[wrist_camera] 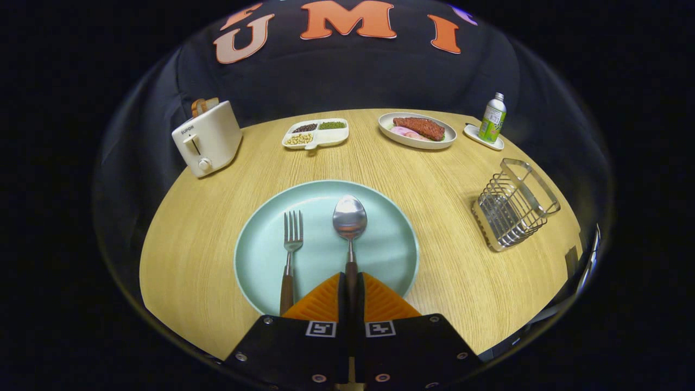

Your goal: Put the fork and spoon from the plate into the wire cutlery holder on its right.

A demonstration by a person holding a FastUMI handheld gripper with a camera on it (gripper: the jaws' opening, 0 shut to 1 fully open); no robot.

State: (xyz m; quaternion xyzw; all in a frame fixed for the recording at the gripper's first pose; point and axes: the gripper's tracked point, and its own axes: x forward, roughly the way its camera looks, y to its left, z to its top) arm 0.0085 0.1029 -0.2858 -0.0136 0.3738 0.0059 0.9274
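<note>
The gripper had clamped the spoon by its slim wooden handle; stiff, light, probably bowl-heavy.

A fork and a spoon, both of bright metal with dark wooden handles, are laid side by side on a pale green round plate, the fork to the left with its tines pointing away, the spoon bowl-up. The spoon's handle is clamped between the two orange fingers of the gripper. A wire cutlery holder is stood empty on the wooden table, well to the right of the plate.
</note>
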